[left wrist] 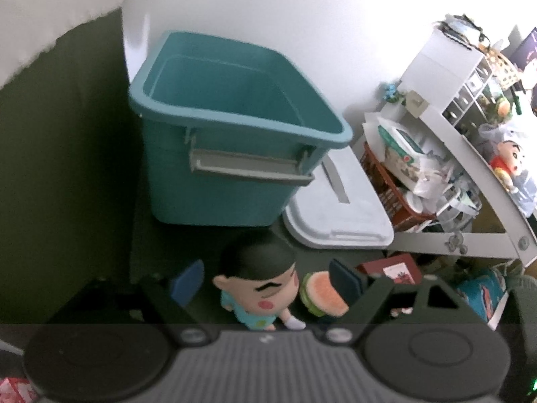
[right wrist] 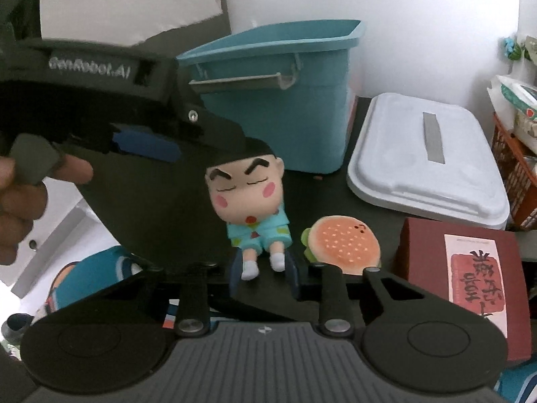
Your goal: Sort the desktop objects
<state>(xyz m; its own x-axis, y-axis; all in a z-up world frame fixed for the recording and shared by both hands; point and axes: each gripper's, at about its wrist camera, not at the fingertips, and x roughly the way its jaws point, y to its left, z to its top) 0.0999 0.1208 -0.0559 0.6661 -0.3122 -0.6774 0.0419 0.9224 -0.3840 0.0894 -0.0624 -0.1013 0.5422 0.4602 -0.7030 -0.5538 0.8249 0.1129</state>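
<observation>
While the big teal plastic bin (left wrist: 235, 127) looks empty, my right gripper (right wrist: 265, 273) pinches the little cartoon boy doll's (right wrist: 250, 194) legs; my left gripper (left wrist: 265, 280) gapes wide around him, and the squishy burger toy (right wrist: 342, 245) waits.

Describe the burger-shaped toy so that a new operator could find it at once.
Start at the tall teal bin at the back of the dark desk. In front of it sits a cartoon boy figure in light blue clothes. The burger toy lies on the desk between that figure and the dark red box: round, soft-looking, with an orange dotted top and a green edge.
</observation>
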